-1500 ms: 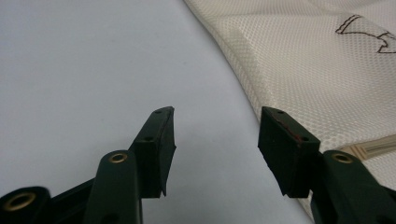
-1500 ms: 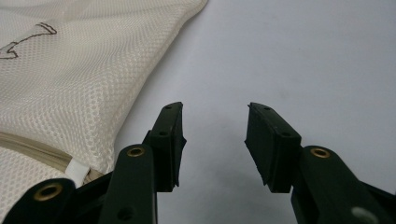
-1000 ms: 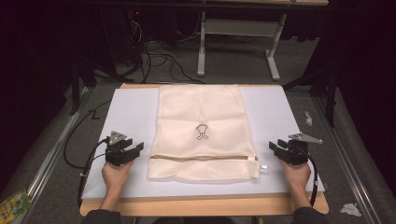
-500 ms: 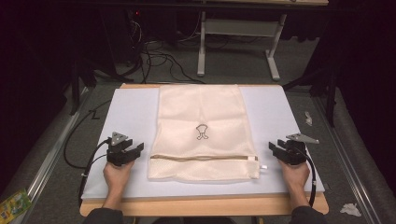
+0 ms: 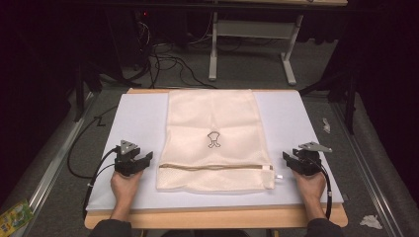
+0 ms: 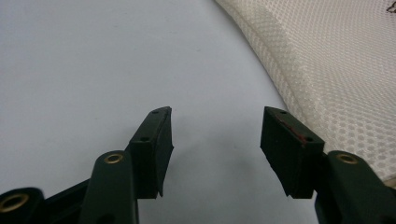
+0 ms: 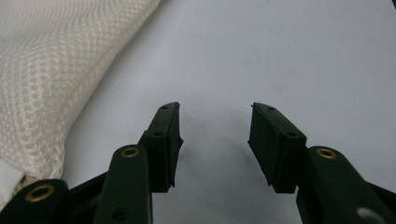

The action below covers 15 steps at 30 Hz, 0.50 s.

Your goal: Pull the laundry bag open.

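Since the earlier frame, almost no change: both hands in the same places, jaws of both grippers just opened slightly wider, nothing between them. Cream mesh laundry bag (image 5: 213, 138) flat in the middle of the desk (image 5: 138, 118), zipper closed; contents impossible to tell. Long axis from lower to upper frame, zipper end toward the bottom. Left gripper (image 5: 141, 162) just beside the bag's lower left edge, right gripper (image 5: 291, 159) near its lower right corner, both wide, empty.

The left claw (image 6: 215, 140), jaws apart and just opening, hovers beside the mesh bag (image 6: 336, 70).
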{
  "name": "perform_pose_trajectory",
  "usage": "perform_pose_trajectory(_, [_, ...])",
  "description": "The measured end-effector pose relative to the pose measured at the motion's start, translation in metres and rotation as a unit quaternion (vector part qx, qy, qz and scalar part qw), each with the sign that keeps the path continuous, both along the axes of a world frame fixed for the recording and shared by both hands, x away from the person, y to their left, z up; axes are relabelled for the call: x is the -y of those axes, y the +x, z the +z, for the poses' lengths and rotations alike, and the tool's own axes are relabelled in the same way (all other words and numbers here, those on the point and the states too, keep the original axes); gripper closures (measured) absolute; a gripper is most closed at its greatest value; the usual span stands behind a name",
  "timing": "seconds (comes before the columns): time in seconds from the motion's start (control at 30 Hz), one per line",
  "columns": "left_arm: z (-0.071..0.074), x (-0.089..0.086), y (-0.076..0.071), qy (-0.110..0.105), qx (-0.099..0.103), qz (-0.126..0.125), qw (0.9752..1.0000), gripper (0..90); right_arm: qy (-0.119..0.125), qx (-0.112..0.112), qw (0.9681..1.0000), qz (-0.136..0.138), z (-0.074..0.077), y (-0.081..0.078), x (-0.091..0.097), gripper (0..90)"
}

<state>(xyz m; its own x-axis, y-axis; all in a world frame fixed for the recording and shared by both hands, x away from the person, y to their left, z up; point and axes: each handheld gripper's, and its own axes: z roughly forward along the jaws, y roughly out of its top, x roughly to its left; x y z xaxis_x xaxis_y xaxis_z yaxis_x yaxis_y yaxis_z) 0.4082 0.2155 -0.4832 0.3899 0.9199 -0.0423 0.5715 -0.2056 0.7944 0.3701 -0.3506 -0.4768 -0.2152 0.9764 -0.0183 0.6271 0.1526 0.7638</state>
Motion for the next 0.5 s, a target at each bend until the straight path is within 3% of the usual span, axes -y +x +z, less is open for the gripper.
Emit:
perform_pose_trajectory(0.1, [-0.0014, 0.0014, 0.0010, 0.007, -0.005, -0.001, 1.0000, 41.8, -0.025, -0.006, 0.9997, 0.003, -0.0017, 0.0016, -0.0054, 51.0])
perform_pose_trajectory(0.17, [-0.0030, 0.0024, 0.0042, 0.011, -0.021, 0.001, 0.9997, 39.2, -0.038, -0.010, 0.9992, 0.004, -0.0028, 0.0031, -0.0075, 49.5])
perform_pose_trajectory(0.2, [-0.0036, 0.0033, 0.0062, 0.015, -0.031, -0.001, 0.9994, 38.0, -0.033, -0.013, 0.9994, 0.001, -0.0028, 0.0031, -0.0068, 47.9])
perform_pose_trajectory(0.3, [-0.0039, 0.0057, 0.0054, 0.026, -0.027, -0.004, 0.9993, 35.6, -0.006, -0.024, 0.9997, -0.005, -0.0033, 0.0052, -0.0007, 45.3])
perform_pose_trajectory(0.5, [-0.0041, 0.0060, 0.0048, 0.027, -0.025, -0.003, 0.9993, 35.5, -0.008, -0.024, 0.9997, -0.005, -0.0034, 0.0050, -0.0010, 45.2])
